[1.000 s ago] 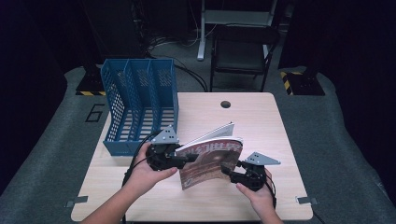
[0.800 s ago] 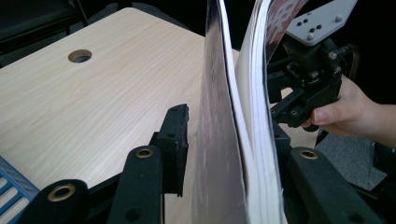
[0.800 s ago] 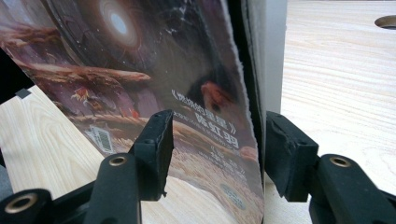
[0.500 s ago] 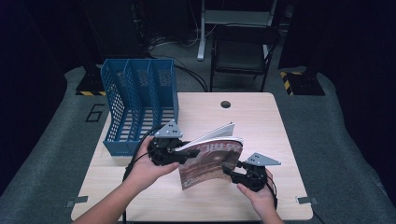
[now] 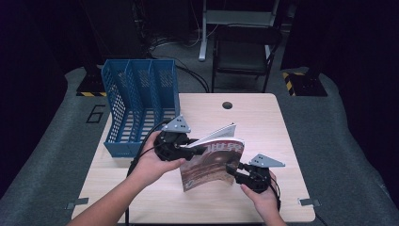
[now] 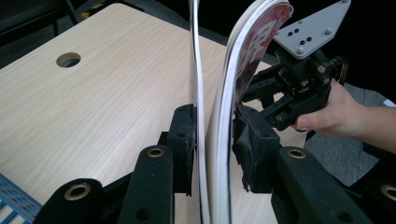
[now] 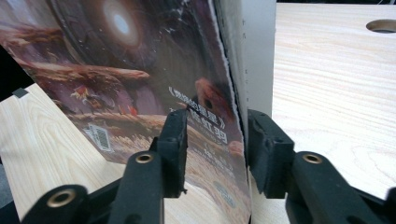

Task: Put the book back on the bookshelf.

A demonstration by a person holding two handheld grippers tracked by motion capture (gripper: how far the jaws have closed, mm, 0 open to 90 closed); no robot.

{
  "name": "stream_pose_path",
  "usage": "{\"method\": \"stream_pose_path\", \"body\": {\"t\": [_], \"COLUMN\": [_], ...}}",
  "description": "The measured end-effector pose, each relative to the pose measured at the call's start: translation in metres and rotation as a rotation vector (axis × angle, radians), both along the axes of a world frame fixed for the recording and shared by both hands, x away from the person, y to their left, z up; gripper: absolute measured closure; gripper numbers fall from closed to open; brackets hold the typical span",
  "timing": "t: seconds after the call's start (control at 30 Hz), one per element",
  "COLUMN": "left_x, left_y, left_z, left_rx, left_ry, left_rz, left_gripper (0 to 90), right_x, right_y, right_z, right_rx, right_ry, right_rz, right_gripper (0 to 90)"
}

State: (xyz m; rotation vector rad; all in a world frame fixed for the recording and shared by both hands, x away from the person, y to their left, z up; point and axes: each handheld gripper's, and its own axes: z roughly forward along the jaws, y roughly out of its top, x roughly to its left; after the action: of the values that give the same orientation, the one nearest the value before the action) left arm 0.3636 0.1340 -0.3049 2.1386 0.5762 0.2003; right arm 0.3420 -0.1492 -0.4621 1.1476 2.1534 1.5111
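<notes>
**Jaws close on a standing magazine from both sides**

Black jaws of the left gripper [image 5: 192,149] have just been closing and now pinch the magazine [image 5: 212,162] at its left edge; in the left gripper view both pads press the bowed sheaf, one white sheet curling apart from the thicker bundle. Jaws of the right gripper [image 5: 234,170] have also been closing: they straddle the right edge, the near pad against the glossy cover, while I cannot tell whether the other pad touches. The magazine stands on edge, curved, on the near middle of the pale wood-grain table [image 5: 263,117]. Its cover is dark red-brown with white print. A blue perforated plastic file rack [image 5: 136,106] sits at the far left, apart from it.
</notes>
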Motion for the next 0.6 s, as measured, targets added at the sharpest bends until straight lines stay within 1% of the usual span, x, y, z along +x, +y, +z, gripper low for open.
{"method": "stream_pose_path", "body": {"t": [0.07,0.13,0.2,0.3,0.33,0.47,0.5,0.53,0.57,0.6], "left_x": [0.000,0.001,0.002,0.004,0.005,0.008,0.010,0.010,0.011,0.012], "left_y": [-0.003,-0.005,-0.007,-0.009,-0.010,-0.014,-0.014,-0.015,-0.016,-0.017], "left_z": [0.001,0.002,0.003,0.005,0.005,0.007,0.007,0.007,0.007,0.007], "left_rx": [0.007,0.016,0.016,0.029,0.028,0.049,0.062,0.059,0.065,0.065], "left_ry": [0.000,0.002,0.004,0.004,0.010,0.011,0.008,0.010,0.013,0.019], "left_rz": [0.000,-0.002,-0.001,0.003,-0.005,-0.001,-0.007,0.001,-0.005,-0.002], "left_gripper": [70.8,72.4,72.4,72.5,72.5,73.2,73.2,73.2,73.2,73.2], "right_x": [0.000,0.001,0.001,0.001,0.001,0.002,0.002,0.002,0.003,0.003], "right_y": [0.000,0.000,0.000,0.001,0.001,0.002,0.002,0.002,0.002,0.002], "right_z": [0.000,0.000,0.000,0.000,0.000,0.000,0.001,0.001,0.001,0.001], "right_rx": [-0.002,0.007,0.006,0.001,0.002,0.003,0.003,0.006,0.002,0.004], "right_ry": [-0.002,-0.001,-0.001,-0.006,-0.007,-0.011,-0.011,-0.005,-0.017,-0.016], "right_rz": [0.002,0.001,0.000,-0.001,-0.003,-0.007,-0.008,-0.009,-0.005,-0.006], "right_gripper": [62.0,62.1,62.9,64.4,65.0,66.2,66.9,67.2,67.3,67.6]}}
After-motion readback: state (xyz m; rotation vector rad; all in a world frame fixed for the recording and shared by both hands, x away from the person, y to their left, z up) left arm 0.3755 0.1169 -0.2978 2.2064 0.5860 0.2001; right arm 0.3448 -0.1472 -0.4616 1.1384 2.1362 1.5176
